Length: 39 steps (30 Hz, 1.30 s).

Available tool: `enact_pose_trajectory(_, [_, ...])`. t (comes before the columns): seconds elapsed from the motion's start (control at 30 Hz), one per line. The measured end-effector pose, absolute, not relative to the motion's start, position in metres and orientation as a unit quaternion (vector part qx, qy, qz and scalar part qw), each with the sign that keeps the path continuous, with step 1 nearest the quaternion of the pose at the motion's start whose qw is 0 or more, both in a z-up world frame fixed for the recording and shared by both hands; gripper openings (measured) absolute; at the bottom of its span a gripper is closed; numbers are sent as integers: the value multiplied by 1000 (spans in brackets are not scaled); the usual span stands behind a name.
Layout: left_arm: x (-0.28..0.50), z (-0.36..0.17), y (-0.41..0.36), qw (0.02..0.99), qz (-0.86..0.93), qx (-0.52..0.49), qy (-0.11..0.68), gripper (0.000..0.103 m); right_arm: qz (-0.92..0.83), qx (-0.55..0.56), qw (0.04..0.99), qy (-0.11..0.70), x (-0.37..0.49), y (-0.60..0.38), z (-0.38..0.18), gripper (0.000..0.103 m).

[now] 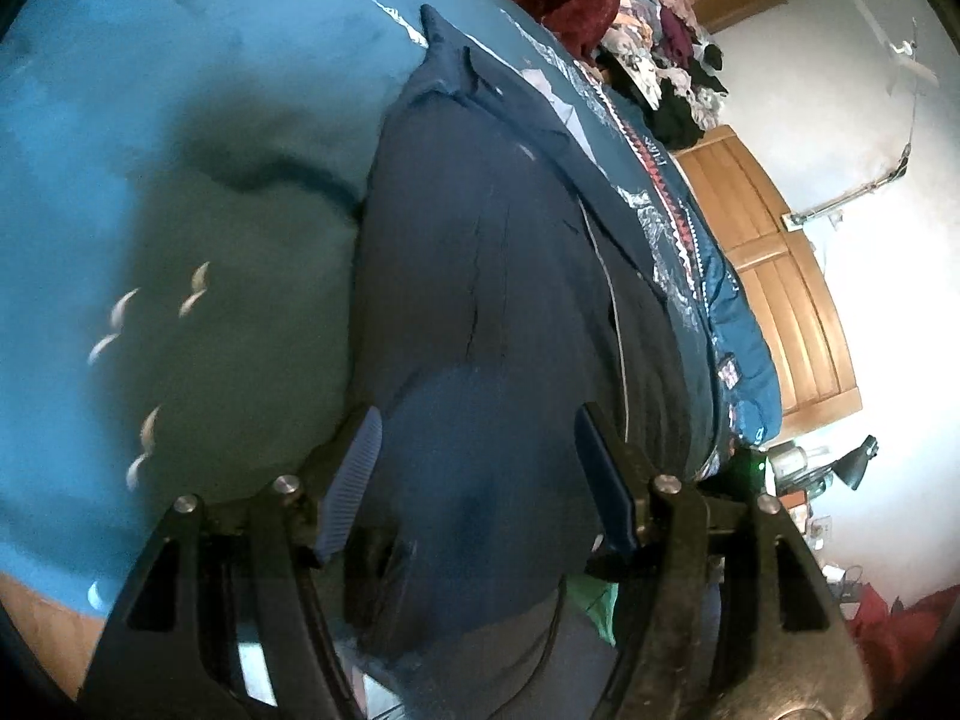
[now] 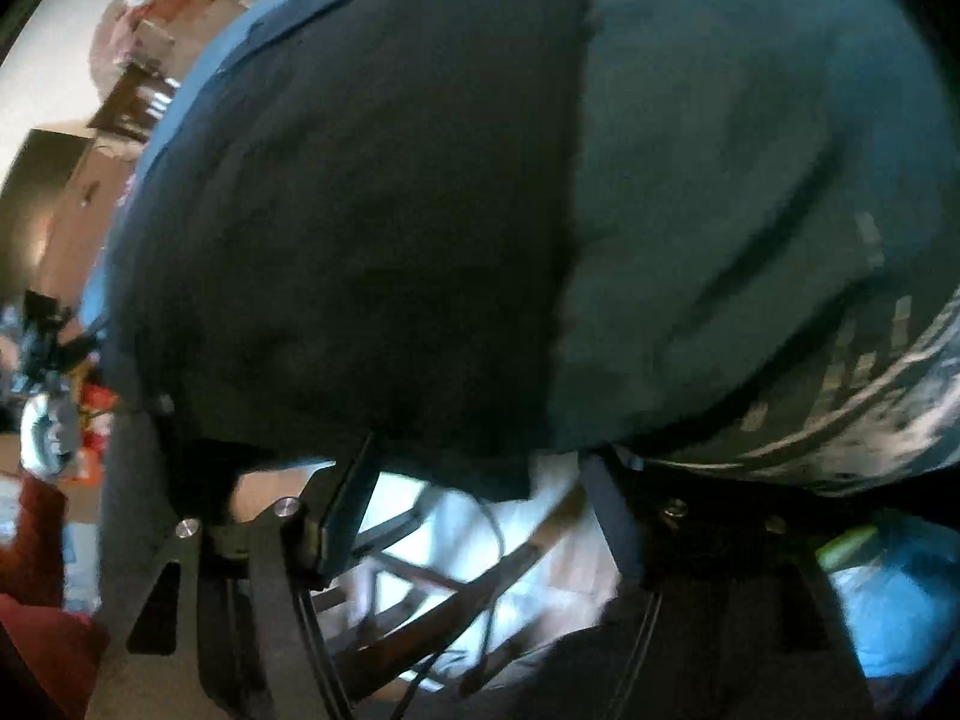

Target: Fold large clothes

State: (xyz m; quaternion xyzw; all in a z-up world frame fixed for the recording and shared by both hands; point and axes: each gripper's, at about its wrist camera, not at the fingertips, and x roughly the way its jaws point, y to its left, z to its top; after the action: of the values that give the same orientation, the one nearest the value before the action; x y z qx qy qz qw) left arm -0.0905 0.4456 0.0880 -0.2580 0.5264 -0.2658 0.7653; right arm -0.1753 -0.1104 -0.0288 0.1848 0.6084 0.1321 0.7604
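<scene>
Lying flat on the blue bedspread (image 1: 150, 120) of the bed, with its collar end toward the pile of clothes (image 1: 654, 42) beyond: a dark navy garment (image 1: 480, 252). Left gripper (image 1: 474, 468) low over the near end of that garment, jaws spread wide, cloth between them but not pinched. Right gripper (image 2: 480, 474) at the garment's (image 2: 360, 210) near hem, jaws likewise wide, gripping nothing.

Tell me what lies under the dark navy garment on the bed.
The dark navy fabric garment lies spread on a teal bedspread with white printed patterns, which shows on both sides of it. Whatever sits directly beneath the garment's middle is covered and cannot be seen.
</scene>
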Motion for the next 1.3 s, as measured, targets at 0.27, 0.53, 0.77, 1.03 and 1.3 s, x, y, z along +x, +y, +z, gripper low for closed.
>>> enact_pose_trajectory(0.27, [-110,76,455,755,-257,-246,550,69,141,198,752,613,-164,-107,-42,73])
enact_pose_trajectory(0.53, [-112,70,421,754,-282,-197,560,60,159,256,743,598,-168,-124,-41,70])
enact_pose_trajectory(0.77, [-110,72,423,756,-287,-191,556,55,156,207,755,602,-178,-110,-32,70])
enact_pose_trajectory(1.03, [-111,67,433,752,-290,-218,551,54,152,241,755,590,-177,-126,-34,70])
enact_pose_trajectory(1.3, [-115,66,441,747,-297,-238,545,48,173,329,719,587,-175,-148,-46,51])
